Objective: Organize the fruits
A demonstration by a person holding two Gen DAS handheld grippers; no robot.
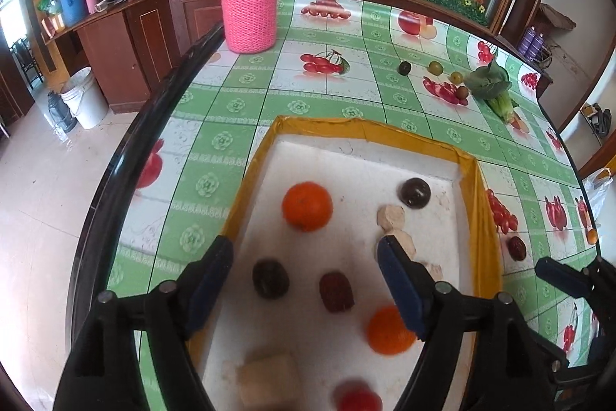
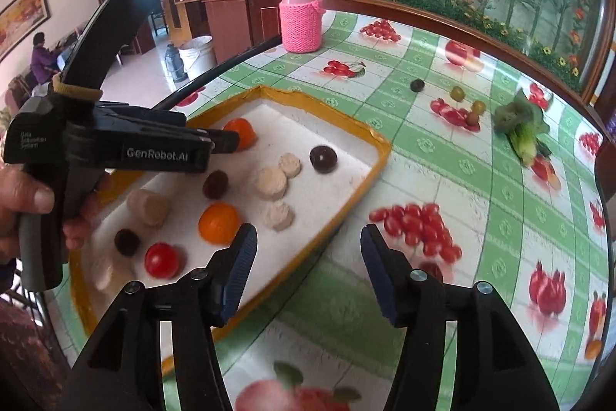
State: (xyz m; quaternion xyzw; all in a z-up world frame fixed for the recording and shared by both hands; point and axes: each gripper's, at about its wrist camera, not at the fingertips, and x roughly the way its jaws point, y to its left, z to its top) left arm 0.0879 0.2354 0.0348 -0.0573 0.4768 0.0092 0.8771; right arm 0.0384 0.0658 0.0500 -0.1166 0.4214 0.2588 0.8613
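Observation:
A white foam tray with a yellow taped rim holds two oranges, several dark fruits, pale round pieces and a red tomato. My left gripper hangs open above the tray; two dark fruits lie below the gap, untouched. My right gripper is open over the tray's right rim, with nothing between its fingers. A dark red fruit lies on the cloth just right of the tray. Small dark and green fruits sit loose at the far right.
A pink flask in a knitted sleeve stands at the table's far left corner. A leafy green vegetable lies at the far right. The black table edge curves along the left. A person sits across the room.

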